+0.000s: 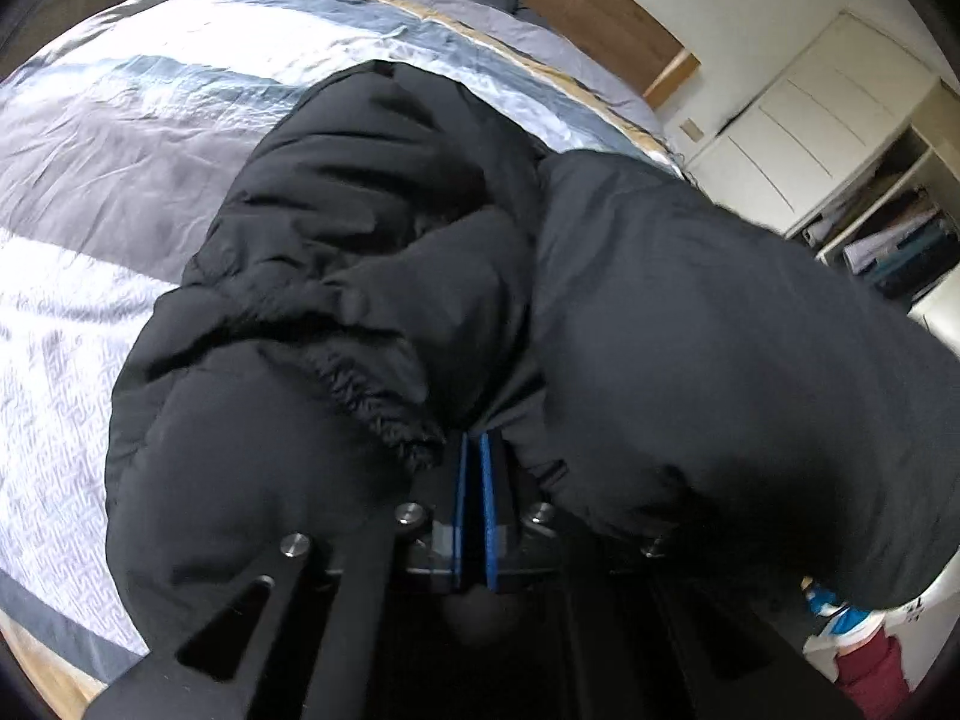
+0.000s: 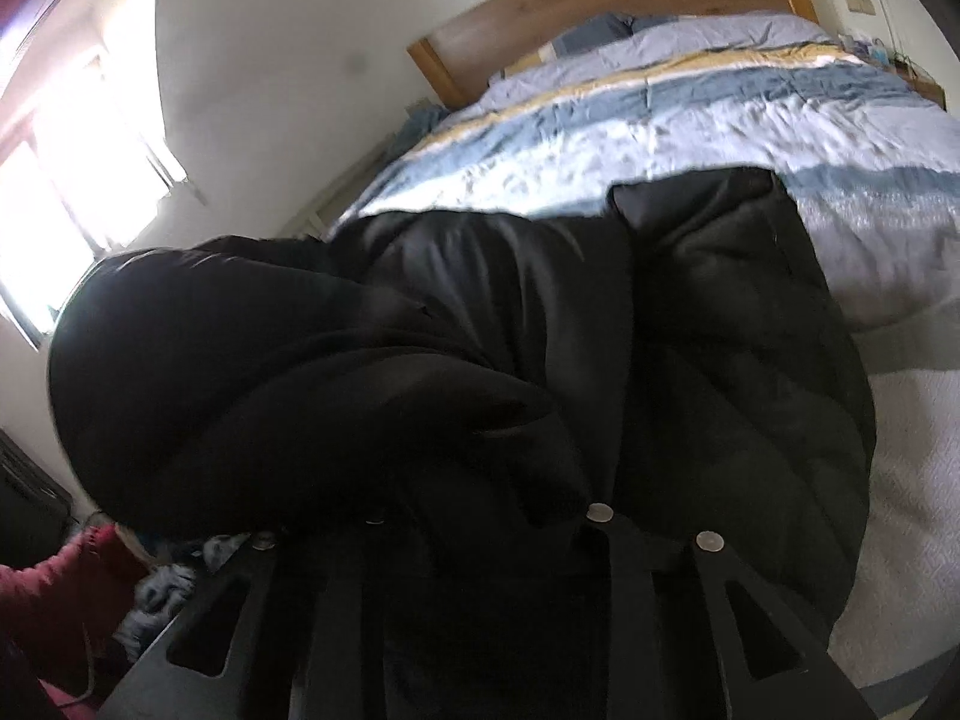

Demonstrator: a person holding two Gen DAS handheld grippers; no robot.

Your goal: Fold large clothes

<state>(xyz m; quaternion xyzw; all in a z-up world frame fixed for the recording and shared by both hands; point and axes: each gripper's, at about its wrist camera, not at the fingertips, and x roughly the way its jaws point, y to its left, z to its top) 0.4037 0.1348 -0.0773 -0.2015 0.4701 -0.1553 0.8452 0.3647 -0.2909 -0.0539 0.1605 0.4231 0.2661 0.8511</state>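
Note:
A big black puffy jacket [image 1: 372,276] lies bunched on the bed, its near part lifted towards the camera. My left gripper [image 1: 477,450] has its blue pads pressed nearly together, with the jacket's edge bunched at their tips. In the right wrist view the same jacket [image 2: 690,330] drapes over my right gripper, hiding its fingertips; only the black finger arms [image 2: 606,546] show below the cloth.
The bed [image 1: 150,138] has a striped blue, white and grey quilt [image 2: 690,114] and a wooden headboard [image 2: 600,6]. White cupboards and shelves [image 1: 840,138] stand to the right. A bright window [image 2: 84,180] is at the left. Clothes lie on the floor [image 2: 156,594].

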